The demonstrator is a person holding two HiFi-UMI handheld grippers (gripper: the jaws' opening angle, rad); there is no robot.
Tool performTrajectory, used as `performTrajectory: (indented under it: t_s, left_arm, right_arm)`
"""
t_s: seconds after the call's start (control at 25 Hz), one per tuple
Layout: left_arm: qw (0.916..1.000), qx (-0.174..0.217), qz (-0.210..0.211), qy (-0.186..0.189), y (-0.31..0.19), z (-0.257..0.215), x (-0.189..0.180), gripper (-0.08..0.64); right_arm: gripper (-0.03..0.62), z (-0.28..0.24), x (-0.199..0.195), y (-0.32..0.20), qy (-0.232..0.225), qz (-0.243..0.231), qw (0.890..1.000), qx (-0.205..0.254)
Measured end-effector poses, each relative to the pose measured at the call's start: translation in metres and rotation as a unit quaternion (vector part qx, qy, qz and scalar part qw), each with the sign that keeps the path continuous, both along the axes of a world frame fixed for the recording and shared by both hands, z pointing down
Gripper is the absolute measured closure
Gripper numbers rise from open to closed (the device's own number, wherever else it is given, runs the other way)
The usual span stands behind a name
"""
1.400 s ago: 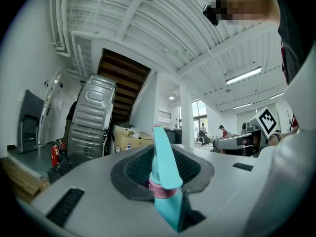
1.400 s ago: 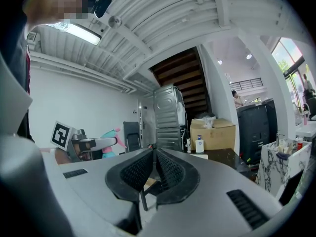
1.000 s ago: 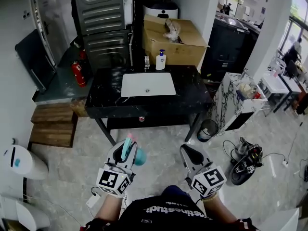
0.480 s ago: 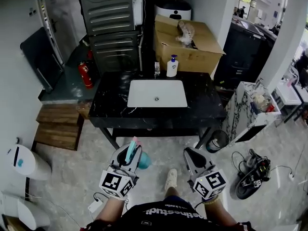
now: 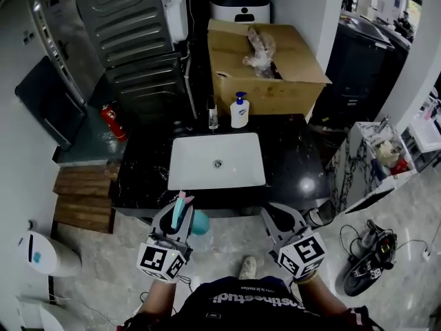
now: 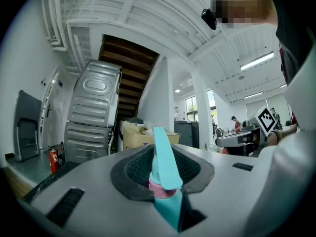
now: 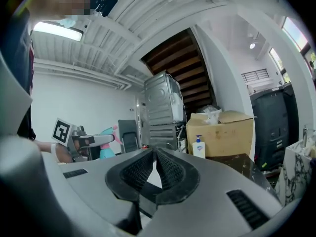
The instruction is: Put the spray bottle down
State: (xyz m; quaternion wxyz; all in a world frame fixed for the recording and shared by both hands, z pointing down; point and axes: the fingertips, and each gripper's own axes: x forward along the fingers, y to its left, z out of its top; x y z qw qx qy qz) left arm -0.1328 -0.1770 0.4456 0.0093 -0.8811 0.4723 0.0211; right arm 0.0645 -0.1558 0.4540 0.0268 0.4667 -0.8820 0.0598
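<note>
1. Your left hand-held gripper (image 5: 180,209) is clamped on the spray bottle (image 5: 198,222). In the left gripper view the bottle's teal trigger head (image 6: 163,167) and pink collar sit squeezed between the two dark pads, with the jaws only partly apart around them.
2. The spray bottle is carried in the air and rests on nothing. In the head view its round teal body hangs out to the right of the jaws, over the pale floor (image 5: 103,267), just at the near edge of the desk (image 5: 289,164).
3. Your right hand-held gripper (image 5: 274,216) is drawn narrow. In the right gripper view its pads meet at the tips and nothing is between them.
4. Both hand-held grippers point level toward the desk, side by side and well apart from each other.
5. The black desk holds a white sink (image 5: 216,161) in its middle.
6. A soap pump bottle (image 5: 239,110) stands upright at the back of the desk, behind the sink and just beside the tap.
7. An open cardboard box (image 5: 265,67) stands behind the desk, and a red fire extinguisher (image 5: 110,119) lies to the left of the desk.
</note>
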Motion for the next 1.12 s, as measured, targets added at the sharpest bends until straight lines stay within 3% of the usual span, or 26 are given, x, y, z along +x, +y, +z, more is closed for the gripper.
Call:
performTrajectory:
  t_s: [0.24,0.44,0.84,1.12]
  left_arm:
    - [0.9999,-0.008,-0.006,-0.003,-0.067,-0.002,0.017,0.46]
    - [0.9998,-0.017,0.008,-0.003,-0.104,0.005,0.017,0.46]
    - [0.9964,-0.003,0.084,0.006,-0.153,0.0,0.037,0.46]
    - [0.9883,0.008,0.152,0.006,-0.169,-0.005,0.084,0.46]
  right_arm:
    - [0.54,0.001,0.028,-0.069,0.007,0.008,1.0,-0.013]
    - [0.54,0.009,0.028,-0.106,0.005,0.026,0.999,-0.029]
    - [0.54,-0.01,0.011,-0.139,0.013,0.06,0.998,-0.011]
    - [0.54,-0.013,0.036,-0.134,0.015,0.112,0.994,-0.008]
